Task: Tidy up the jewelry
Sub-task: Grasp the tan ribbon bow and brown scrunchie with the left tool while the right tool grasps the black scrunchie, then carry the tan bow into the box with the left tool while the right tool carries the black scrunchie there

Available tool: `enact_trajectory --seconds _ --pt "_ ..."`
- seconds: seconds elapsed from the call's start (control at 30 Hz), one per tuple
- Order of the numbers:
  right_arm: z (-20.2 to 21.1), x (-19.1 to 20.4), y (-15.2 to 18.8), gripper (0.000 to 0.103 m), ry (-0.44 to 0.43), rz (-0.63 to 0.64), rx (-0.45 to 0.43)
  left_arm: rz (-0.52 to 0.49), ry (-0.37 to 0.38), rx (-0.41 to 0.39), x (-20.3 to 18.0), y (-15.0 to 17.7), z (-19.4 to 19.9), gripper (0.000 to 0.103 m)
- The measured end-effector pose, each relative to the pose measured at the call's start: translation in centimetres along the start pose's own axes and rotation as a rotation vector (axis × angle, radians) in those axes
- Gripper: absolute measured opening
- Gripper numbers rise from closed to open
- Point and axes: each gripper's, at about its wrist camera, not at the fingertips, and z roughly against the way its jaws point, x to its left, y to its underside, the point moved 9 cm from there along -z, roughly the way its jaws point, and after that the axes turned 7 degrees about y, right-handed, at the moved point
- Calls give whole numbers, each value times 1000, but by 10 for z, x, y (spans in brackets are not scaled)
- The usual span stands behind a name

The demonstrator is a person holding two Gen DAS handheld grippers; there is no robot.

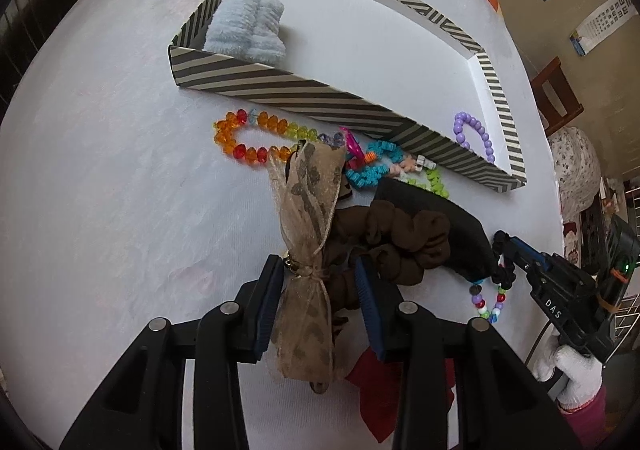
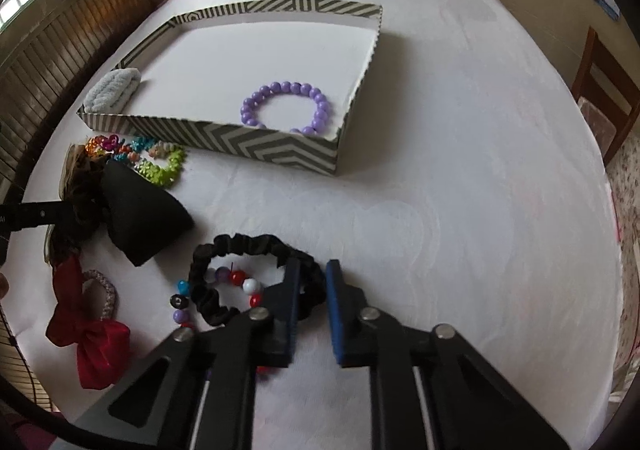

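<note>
Striped box [image 2: 256,139]: purple bead bracelet [image 2: 286,105] in near-right corner, pale blue fuzzy band [image 2: 116,87] in near-left | your right gripper [image 2: 313,282]: clamped on black scrunchie [image 2: 248,240], on the cloth nearer than the box | your left gripper [image 1: 320,286]: jaws apart around tan ribbon bow [image 1: 308,201]

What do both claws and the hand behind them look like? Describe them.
Left claw and right claw: black angular fingers, blue ribbed pads, silver rivets. The right one's body carries white letters DAS and a small green light. Behind it are a white knit glove and a pink sleeve.
</note>
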Motion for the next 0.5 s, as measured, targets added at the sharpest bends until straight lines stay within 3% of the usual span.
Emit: enact_trajectory --seconds 0.03,0.1,0.5 --pt "0 1 0 8 4 7 -4 1 -2 -2 2 0 -1 15" --pt "1 1 -1 6 -2 9 -5 10 7 -15 2 -2 -1 12" --pt "63 -3 -27 5 -60 -32 -122 -52 26 -126 -13 -11 62 9"
